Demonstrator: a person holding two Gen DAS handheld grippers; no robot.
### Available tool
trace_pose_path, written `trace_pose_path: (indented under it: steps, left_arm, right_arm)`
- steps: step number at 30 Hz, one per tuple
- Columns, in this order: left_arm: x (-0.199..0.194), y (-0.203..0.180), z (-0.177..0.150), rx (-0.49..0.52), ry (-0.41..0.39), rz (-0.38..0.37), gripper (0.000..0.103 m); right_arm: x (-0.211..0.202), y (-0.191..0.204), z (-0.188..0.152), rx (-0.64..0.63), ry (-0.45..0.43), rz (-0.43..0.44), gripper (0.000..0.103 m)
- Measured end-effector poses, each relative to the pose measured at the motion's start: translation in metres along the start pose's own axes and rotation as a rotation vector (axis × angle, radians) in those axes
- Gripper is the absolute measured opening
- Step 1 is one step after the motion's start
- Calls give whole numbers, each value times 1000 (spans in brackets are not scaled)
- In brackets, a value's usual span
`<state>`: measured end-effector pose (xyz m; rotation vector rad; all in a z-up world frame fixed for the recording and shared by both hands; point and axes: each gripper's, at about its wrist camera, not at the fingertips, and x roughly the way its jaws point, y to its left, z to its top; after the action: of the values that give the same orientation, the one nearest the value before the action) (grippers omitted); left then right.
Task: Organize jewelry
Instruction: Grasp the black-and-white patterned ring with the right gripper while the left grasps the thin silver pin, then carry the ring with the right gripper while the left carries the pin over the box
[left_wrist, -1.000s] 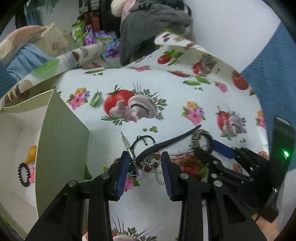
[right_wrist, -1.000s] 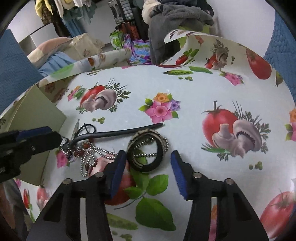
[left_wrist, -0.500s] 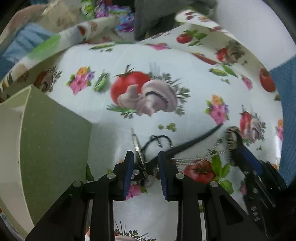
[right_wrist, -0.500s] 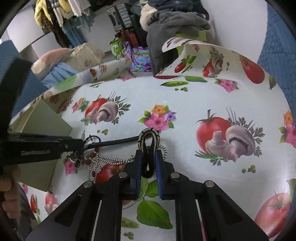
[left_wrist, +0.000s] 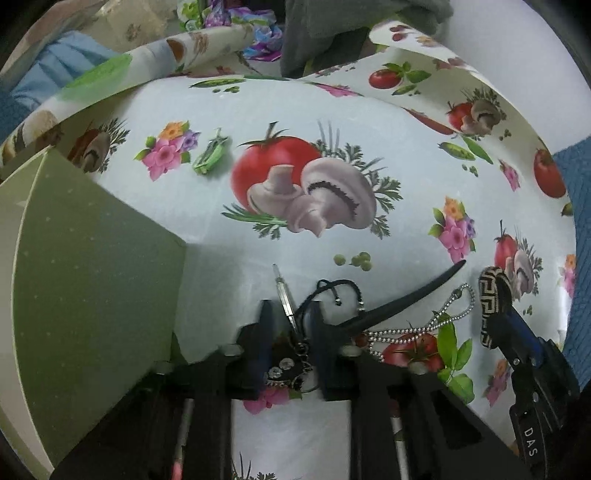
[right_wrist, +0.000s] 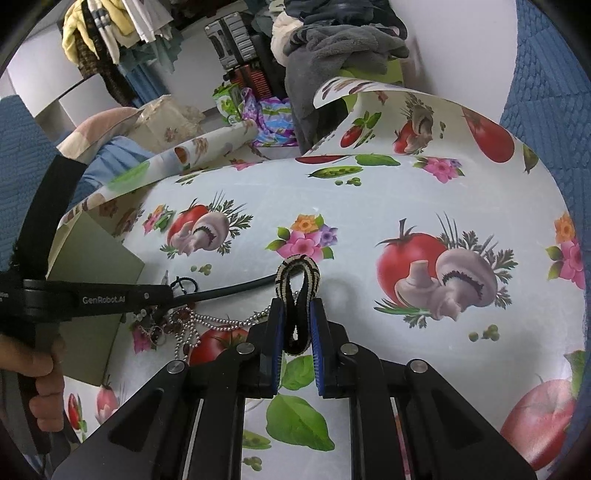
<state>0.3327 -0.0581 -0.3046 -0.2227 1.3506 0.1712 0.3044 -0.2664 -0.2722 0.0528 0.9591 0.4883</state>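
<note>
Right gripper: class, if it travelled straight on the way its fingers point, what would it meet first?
Probably only bare tablecloth. The right gripper is shut on the patterned band, and beyond that nothing lies ahead until the cloth's curled-up far edge, though depth is unclear.

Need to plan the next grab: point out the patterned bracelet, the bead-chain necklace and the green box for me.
patterned bracelet (right_wrist: 297, 291), right wrist view, on its looped band above the fingers.
bead-chain necklace (left_wrist: 436, 320), left wrist view, on the silver chain's middle.
green box (left_wrist: 96, 280), left wrist view, on its outer side wall.
</note>
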Motion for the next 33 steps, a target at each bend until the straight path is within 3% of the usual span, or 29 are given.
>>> trace_pose_path:
  steps: [13,21,33]
  left_arm:
    - [-33,-9,-19,59,-78,-65,3]
    - [-49,-1,-48,93,-110,-82,3]
    - [-67,8,-84,86,-136,-170,3]
  right_arm:
    - [-2,2,-7,-11,15,-19,11]
    - [-13,16,-24,-37,42,-32,12]
    - [-28,27,-53,-16,86,-88,12]
